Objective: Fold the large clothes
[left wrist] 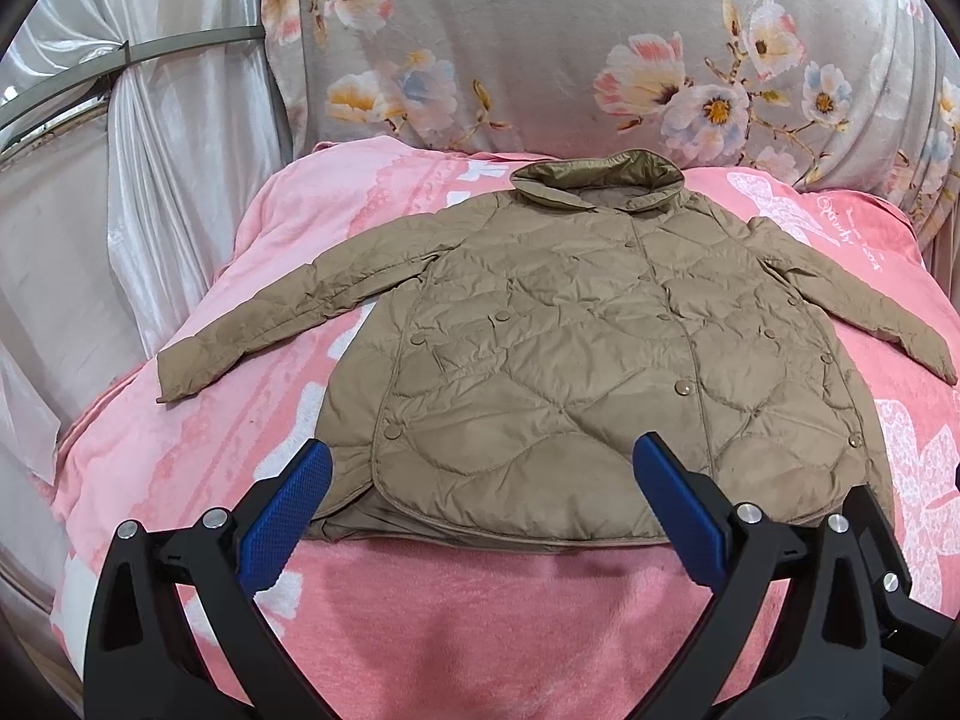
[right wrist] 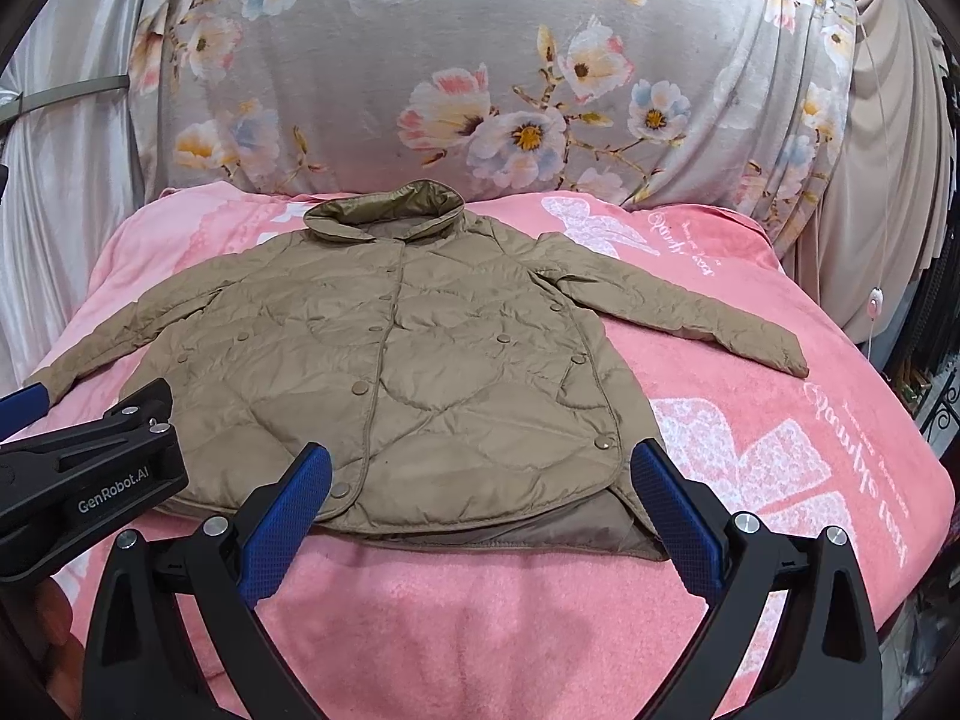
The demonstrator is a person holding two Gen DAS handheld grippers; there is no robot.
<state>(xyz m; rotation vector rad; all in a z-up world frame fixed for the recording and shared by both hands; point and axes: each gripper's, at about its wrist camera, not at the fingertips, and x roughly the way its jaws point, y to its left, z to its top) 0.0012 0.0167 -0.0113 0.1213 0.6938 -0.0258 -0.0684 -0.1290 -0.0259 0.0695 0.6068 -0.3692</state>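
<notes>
A tan quilted jacket (left wrist: 558, 348) lies flat and buttoned on a pink blanket (left wrist: 480, 612), collar at the far end, both sleeves spread out to the sides. It also shows in the right wrist view (right wrist: 390, 372). My left gripper (left wrist: 480, 480) is open and empty, hovering just short of the jacket's near hem. My right gripper (right wrist: 480, 480) is open and empty over the hem's right part. The left gripper's body (right wrist: 90, 480) shows at the left of the right wrist view.
A grey floral cover (left wrist: 570, 42) rises behind the blanket. White satin curtains (left wrist: 150, 180) hang at the left. Beige drapes and a cord with a small switch (right wrist: 876, 300) are at the right. The blanket (right wrist: 780, 450) drops off at its side edges.
</notes>
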